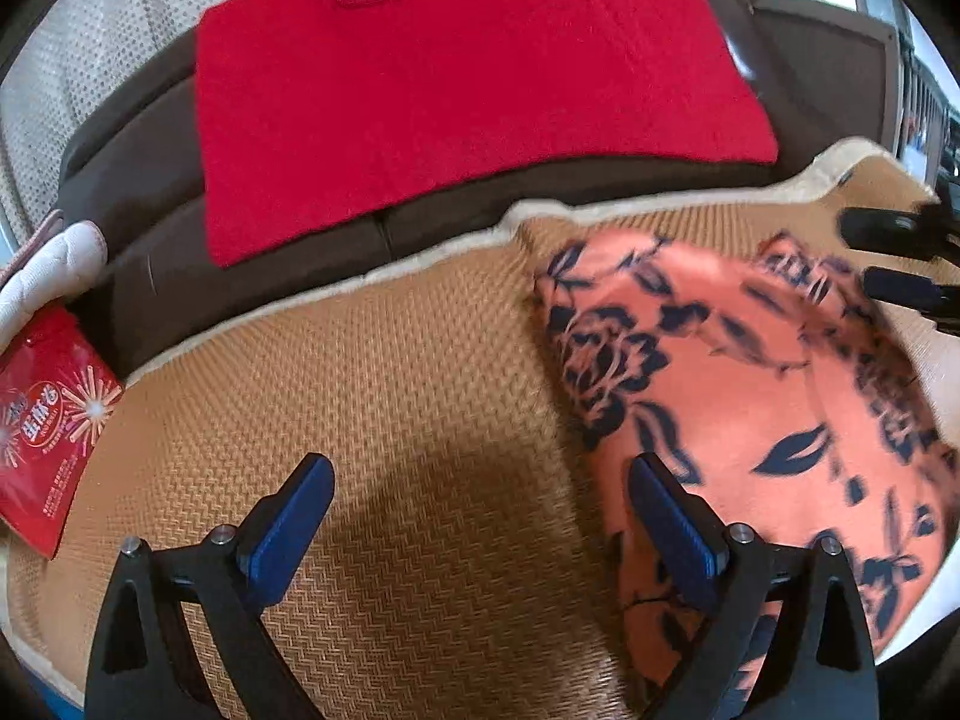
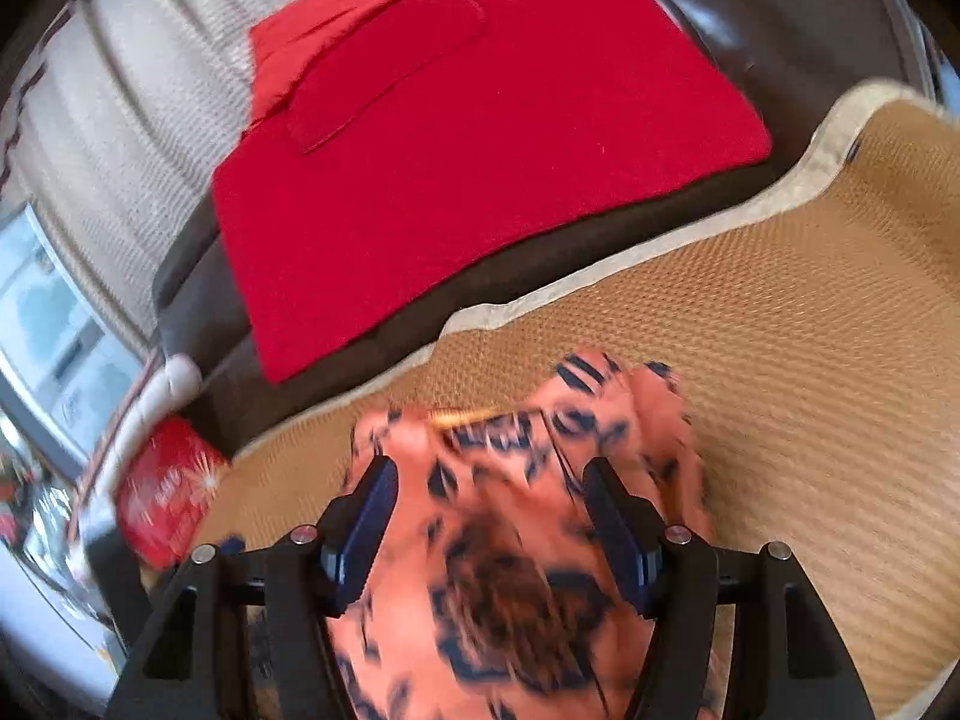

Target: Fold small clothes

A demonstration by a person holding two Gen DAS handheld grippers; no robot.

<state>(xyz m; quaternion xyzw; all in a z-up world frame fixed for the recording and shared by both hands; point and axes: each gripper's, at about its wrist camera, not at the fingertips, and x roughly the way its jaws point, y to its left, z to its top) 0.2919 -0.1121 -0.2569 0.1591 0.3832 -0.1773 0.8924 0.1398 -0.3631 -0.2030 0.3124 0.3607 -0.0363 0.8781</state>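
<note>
An orange garment with a dark floral print (image 1: 750, 396) lies rumpled on the woven tan mat (image 1: 372, 396). My left gripper (image 1: 483, 474) hangs open over bare mat at the garment's left edge, its right fingertip (image 1: 654, 480) just above the cloth and nothing between its fingers. My right gripper (image 2: 489, 474) is open right over the same garment (image 2: 498, 588), with blurred cloth showing under and between its spread fingers; no pad presses on it. In the left wrist view the right gripper (image 1: 882, 258) pokes in at the garment's far right corner.
A folded red garment (image 1: 468, 108) rests on a dark brown cushion (image 1: 138, 180) behind the mat (image 2: 780, 330). A red printed packet (image 1: 48, 426) lies at the mat's left edge beside a white padded object (image 1: 54, 264). The mat has a cream border (image 2: 600, 276).
</note>
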